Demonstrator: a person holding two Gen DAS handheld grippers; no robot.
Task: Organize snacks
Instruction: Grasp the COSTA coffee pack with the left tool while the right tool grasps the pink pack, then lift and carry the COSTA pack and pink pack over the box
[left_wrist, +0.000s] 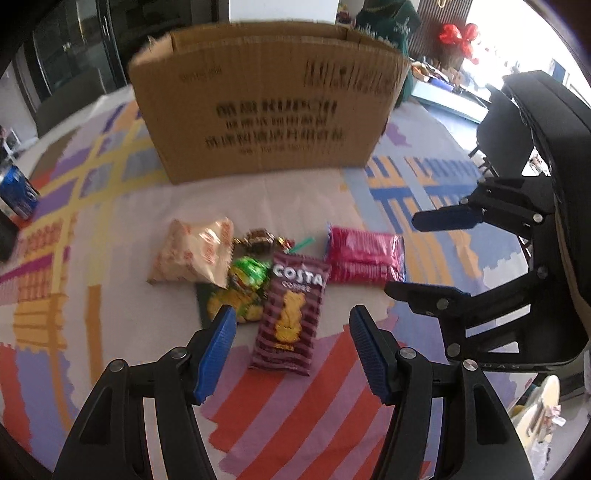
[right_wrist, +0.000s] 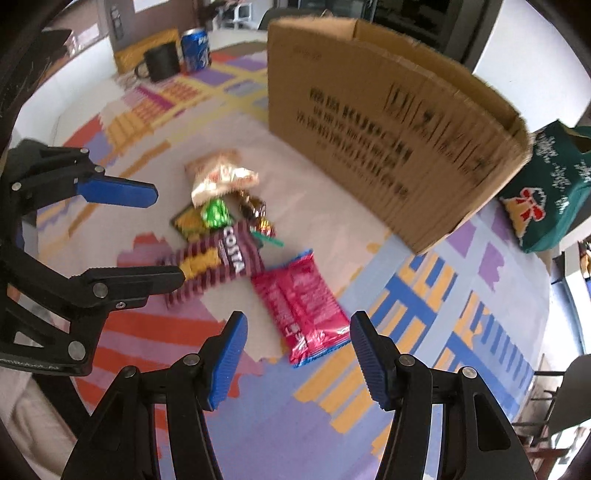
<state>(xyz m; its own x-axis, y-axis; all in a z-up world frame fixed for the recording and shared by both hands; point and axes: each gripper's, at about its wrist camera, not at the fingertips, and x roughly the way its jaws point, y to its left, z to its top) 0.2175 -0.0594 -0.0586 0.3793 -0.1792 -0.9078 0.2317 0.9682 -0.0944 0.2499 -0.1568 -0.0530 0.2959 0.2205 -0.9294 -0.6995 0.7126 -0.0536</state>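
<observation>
A table covered by a patterned cloth of red, purple, yellow and blue blocks (left_wrist: 92, 229) is shown, and on it stands a large open-topped brown cardboard box with black printing (left_wrist: 266, 99), set behind the snacks. The inside of the box is hidden, so whether anything has been packed cannot be told.

In front of the box a loose cluster of snacks is laid on the cloth, well apart from the box wall. A magenta foil multipack (right_wrist: 303, 306) is placed at the right of the cluster, touching or just beside a maroon striped "Costa" biscuit packet (left_wrist: 290, 314). A cream-and-orange crinkled bag (left_wrist: 194, 254) is seen at the left, partly overlapping a dark flat pack printed with yellow biscuits (left_wrist: 225, 306). A small green foil sweet (left_wrist: 249, 271) and brown wrapped candies (left_wrist: 258, 238) are gathered between them.

The left gripper (left_wrist: 291, 350) is held wide open over the Costa packet, with nothing gripped. The right gripper (right_wrist: 297, 354) is likewise spread wide and empty, poised above the magenta multipack.

The task is judged to be at or near its beginning: every visible snack is left on the cloth, and all remain to be sorted.

A blue drinks can (right_wrist: 195, 50) and a black mug (right_wrist: 160, 66) are stood at the far corner, apart from the work.
</observation>
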